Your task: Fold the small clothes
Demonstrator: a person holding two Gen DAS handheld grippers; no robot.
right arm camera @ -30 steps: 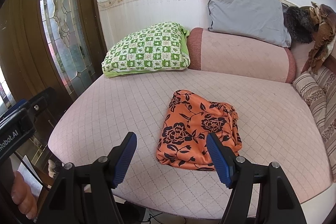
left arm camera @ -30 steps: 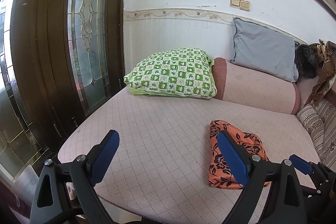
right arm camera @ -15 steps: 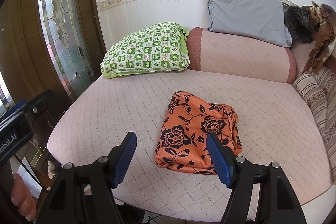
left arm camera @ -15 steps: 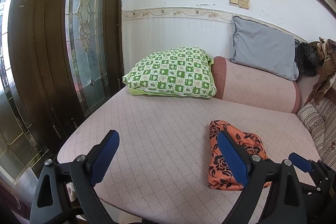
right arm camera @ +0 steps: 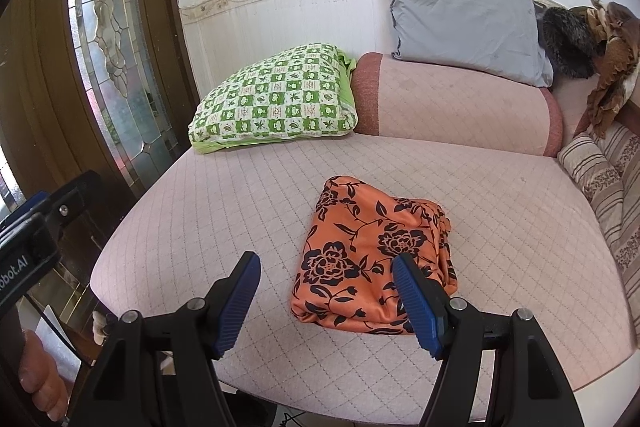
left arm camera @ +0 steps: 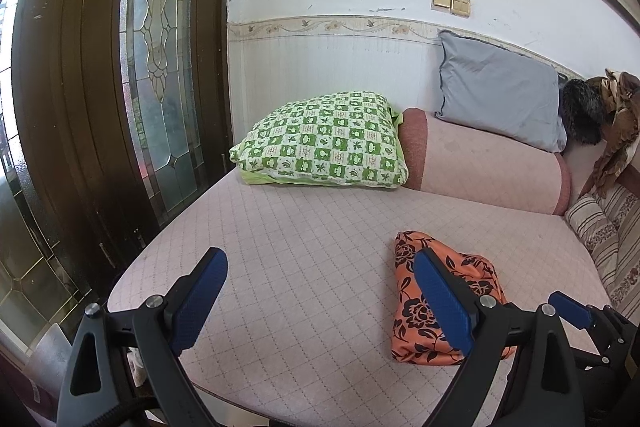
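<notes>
Where glazed door (right arm camera: 116, 39) meets wall: green checked pillow (right arm camera: 276, 99), pink bolster (right arm camera: 456, 103), grey cushion (right arm camera: 464, 27). Centre of pink quilted mattress (right arm camera: 224, 203): folded orange floral garment (right arm camera: 372, 251). Left gripper (left arm camera: 320, 299) spread wide, empty, above near edge; right gripper (right arm camera: 326, 299) likewise parted, empty, hovering short of garment.

Left wrist view looked from the bed's (left arm camera: 304, 247) near edge toward 12 o'clock, tilted down, right wrist view looked likewise from just beside, both shared the orange cloth (right arm camera: 372, 251), green pillow (left arm camera: 324, 143), wall.
</notes>
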